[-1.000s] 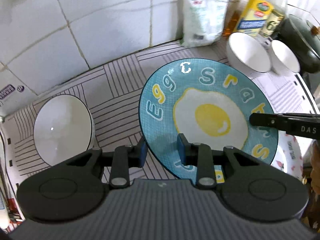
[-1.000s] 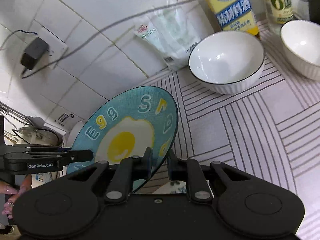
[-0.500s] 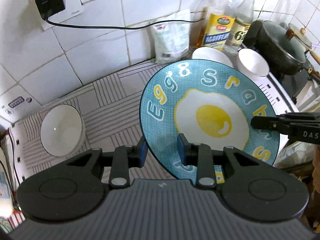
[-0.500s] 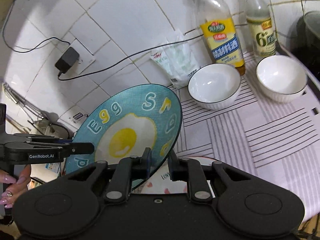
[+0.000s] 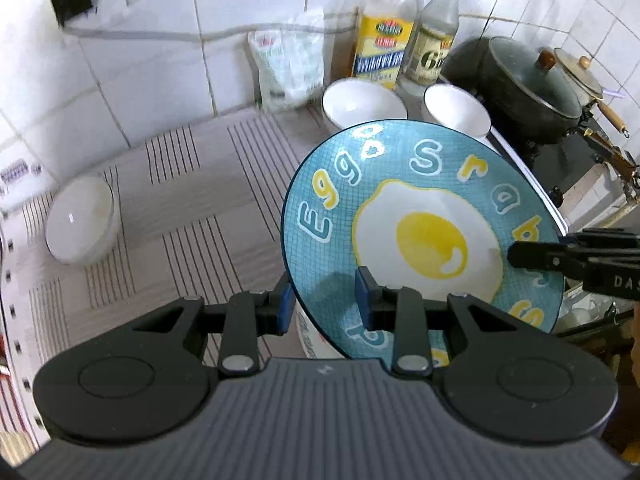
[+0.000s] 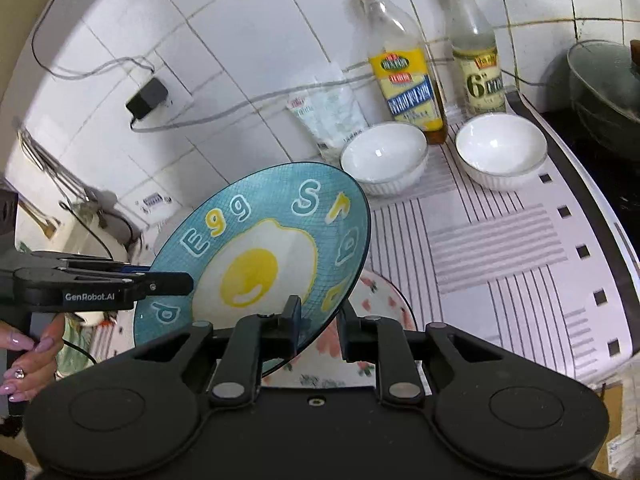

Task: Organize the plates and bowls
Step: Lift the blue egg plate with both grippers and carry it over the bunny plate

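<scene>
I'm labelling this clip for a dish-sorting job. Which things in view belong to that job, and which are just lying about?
Belongs to the job:
- blue egg plate, gripped at opposite rims by the left gripper and right gripper
- floral plate beneath it
- three white bowls

Just lying about:
- two bottles
- plastic bag
- lidded pot
- plug adapter

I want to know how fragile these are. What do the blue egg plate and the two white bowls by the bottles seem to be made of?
The round blue plate with the fried-egg print looks like glazed ceramic: glossy face with a printed pattern, though melamine can't be ruled out. The two white bowls look like glazed porcelain: bright highlights, thin dark rim lines, ribbed outsides.
</scene>
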The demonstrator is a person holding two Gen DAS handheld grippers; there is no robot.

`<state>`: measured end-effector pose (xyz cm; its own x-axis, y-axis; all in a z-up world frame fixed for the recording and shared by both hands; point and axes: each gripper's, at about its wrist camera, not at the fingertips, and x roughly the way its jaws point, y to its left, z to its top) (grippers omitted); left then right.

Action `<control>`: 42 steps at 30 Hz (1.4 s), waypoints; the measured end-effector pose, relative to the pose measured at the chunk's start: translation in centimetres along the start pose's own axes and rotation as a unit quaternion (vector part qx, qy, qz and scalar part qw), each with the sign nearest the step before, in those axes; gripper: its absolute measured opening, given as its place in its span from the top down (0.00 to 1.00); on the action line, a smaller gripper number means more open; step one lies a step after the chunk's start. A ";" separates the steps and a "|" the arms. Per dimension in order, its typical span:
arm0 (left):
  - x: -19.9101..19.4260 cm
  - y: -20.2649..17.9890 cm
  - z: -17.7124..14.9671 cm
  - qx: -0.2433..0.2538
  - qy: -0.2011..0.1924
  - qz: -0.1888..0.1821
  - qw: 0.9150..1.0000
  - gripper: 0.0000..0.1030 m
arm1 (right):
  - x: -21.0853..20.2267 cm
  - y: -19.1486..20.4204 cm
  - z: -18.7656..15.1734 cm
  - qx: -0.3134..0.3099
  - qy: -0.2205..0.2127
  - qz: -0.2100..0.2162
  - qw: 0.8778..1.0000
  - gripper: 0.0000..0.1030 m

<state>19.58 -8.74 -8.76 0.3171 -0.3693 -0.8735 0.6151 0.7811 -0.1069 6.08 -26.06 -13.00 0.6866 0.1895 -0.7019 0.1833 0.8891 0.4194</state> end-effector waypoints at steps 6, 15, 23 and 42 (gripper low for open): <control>1.1 -0.7 -1.1 -0.008 0.019 0.020 1.000 0.71 | 0.6 -1.2 -1.7 0.003 0.021 0.019 1.000 0.76; 4.1 -1.5 -2.5 -0.033 0.053 0.037 0.997 0.71 | 2.5 -3.3 -2.8 -0.001 0.057 0.037 0.998 0.75; 5.4 -1.8 -3.7 -0.051 0.063 0.040 0.996 0.71 | 3.5 -4.4 -3.2 -0.008 0.072 0.039 0.997 0.75; 7.8 -0.8 -5.8 -0.116 0.095 0.035 0.988 0.72 | 5.6 -4.1 -3.6 -0.045 0.099 0.005 0.994 0.75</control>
<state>17.34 -9.35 -18.23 0.1991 -0.2256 -0.9537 0.4075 0.9041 -0.1288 6.61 -27.13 -20.72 0.5339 0.2684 -0.8018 0.1078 0.9189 0.3794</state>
